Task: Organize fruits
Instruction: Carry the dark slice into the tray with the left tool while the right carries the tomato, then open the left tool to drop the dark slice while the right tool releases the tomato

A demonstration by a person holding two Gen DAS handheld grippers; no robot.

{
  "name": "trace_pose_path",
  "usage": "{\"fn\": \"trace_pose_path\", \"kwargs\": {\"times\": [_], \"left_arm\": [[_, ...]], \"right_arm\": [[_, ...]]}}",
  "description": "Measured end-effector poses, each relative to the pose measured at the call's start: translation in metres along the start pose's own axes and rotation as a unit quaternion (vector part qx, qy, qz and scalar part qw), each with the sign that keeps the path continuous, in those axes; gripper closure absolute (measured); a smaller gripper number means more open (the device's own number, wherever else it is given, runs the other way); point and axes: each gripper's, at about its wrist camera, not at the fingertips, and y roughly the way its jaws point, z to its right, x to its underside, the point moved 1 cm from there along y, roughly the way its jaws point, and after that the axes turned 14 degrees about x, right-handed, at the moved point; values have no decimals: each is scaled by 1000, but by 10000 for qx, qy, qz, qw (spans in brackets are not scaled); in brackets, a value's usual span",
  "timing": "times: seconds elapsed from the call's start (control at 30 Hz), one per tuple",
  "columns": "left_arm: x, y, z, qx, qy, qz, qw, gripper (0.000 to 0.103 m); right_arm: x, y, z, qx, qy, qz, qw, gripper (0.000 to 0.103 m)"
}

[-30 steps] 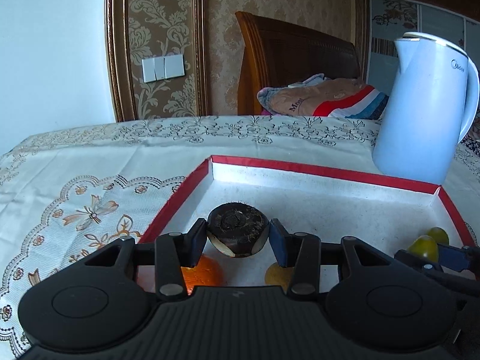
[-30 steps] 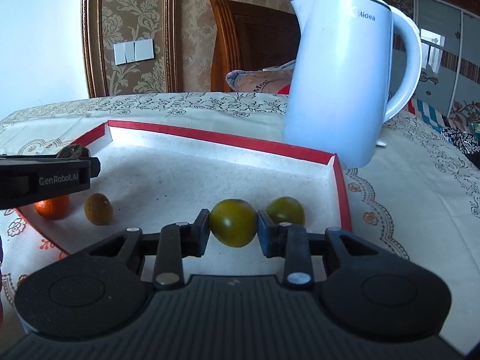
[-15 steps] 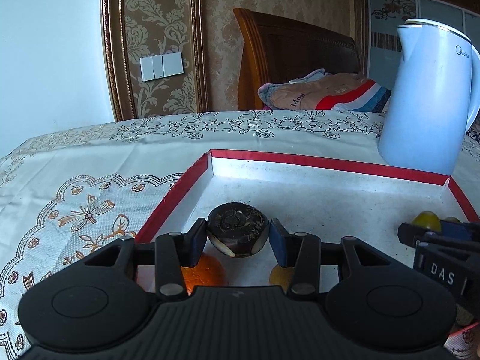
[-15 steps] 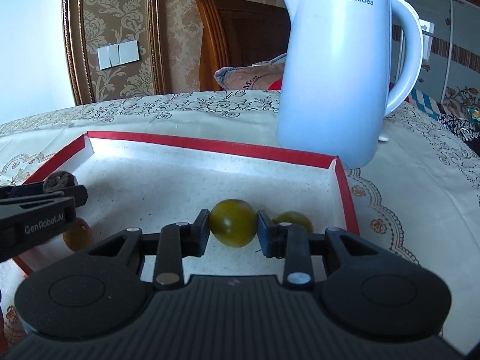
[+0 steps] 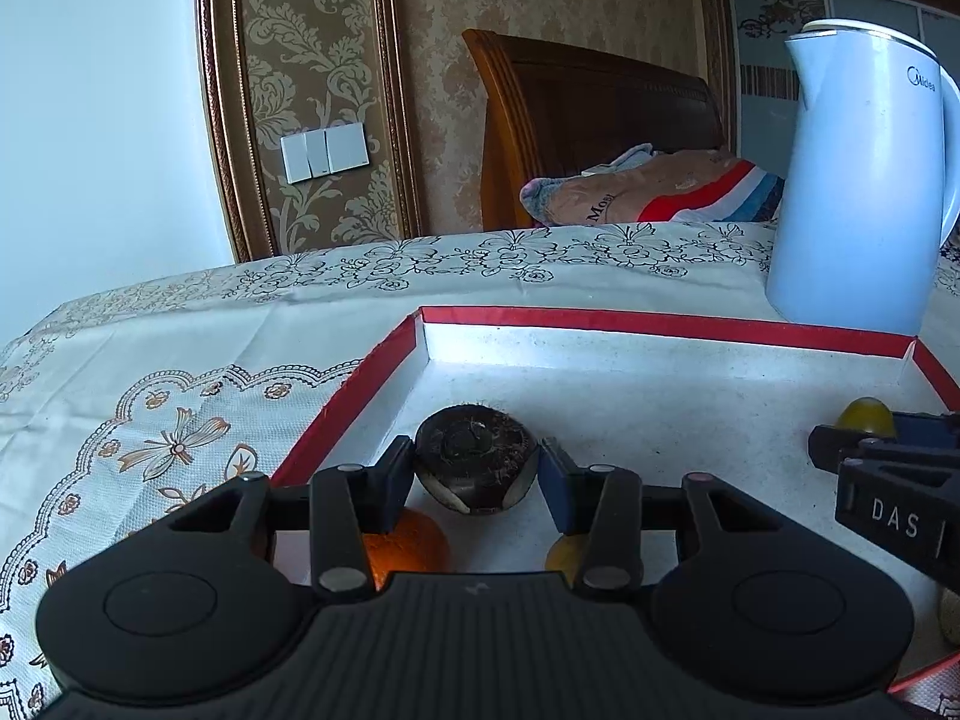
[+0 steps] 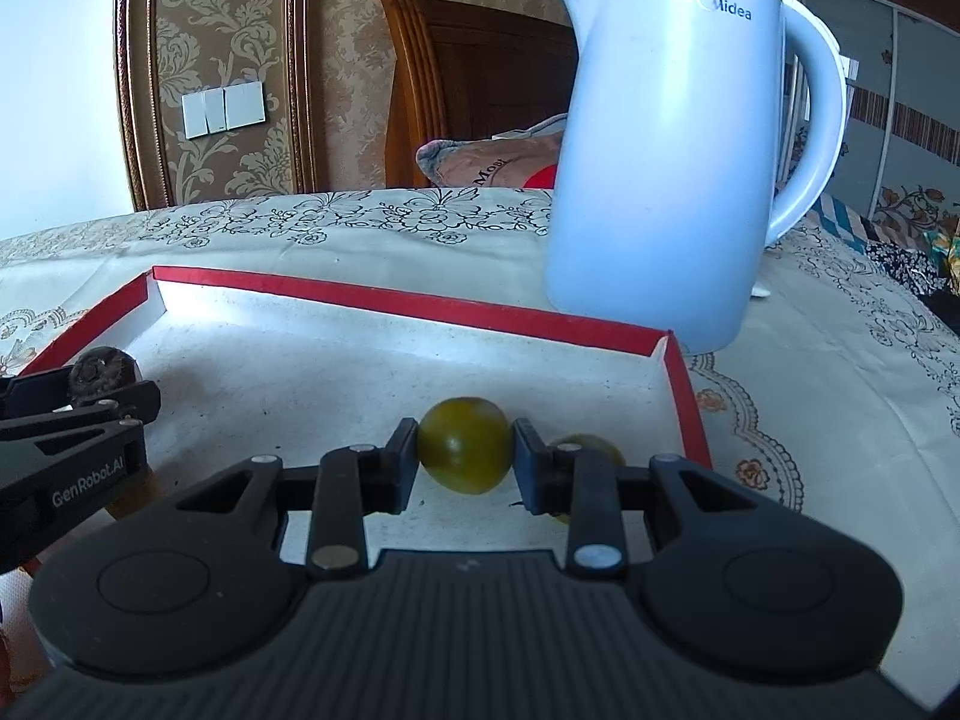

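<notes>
Holding both loads over the red-rimmed tray (image 6: 420,306): right gripper (image 6: 465,459) clamps a green fruit (image 6: 465,453) at lower centre; left gripper (image 5: 476,471) clamps a dark round fruit (image 5: 474,459). I judge tray floor directly beneath each; orange (image 5: 414,546) sits under left.

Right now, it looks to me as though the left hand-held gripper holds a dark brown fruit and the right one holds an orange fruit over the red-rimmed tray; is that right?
Not quite: the right hand-held gripper holds a green fruit, not an orange one, as the right wrist view shows. The left hand-held gripper does hold the dark brown fruit over the red-rimmed tray.
</notes>
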Motion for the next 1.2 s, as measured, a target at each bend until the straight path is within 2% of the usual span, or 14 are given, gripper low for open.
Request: {"fn": "trace_pose_path", "kwargs": {"times": [0.2, 0.27, 0.33, 0.5, 0.6, 0.67, 0.77, 1.1, 1.2], "left_arm": [[0, -1, -4, -11, -87, 45, 10000, 55], [0, -1, -3, 17, -64, 44, 10000, 50], [0, -1, -1, -1, -15, 40, 10000, 37], [1, -2, -4, -12, -99, 84, 9999, 36], [1, -3, -4, -21, -106, 101, 9999, 35], [1, -4, -4, -24, -92, 108, 9999, 34], [2, -6, -4, -13, -95, 135, 9999, 34], [9, -33, 1, -123, 177, 484, 9986, 34], [11, -44, 2, -204, 256, 640, 9974, 29]], "right_arm": [[1, -1, 4, -31, 74, -18, 10000, 72], [1, -2, 3, -30, 56, -4, 10000, 68], [1, -2, 3, -16, 70, -7, 10000, 63], [1, -3, 5, -8, 101, 2, 9999, 59], [2, -5, 4, 37, 97, 80, 9999, 49], [2, -7, 4, 66, 105, 137, 9998, 38], [2, -11, 6, 148, 109, 214, 9996, 29], [10, -27, 11, -42, 136, 354, 9993, 19], [12, -36, 15, 59, 202, 494, 9986, 11]]}}
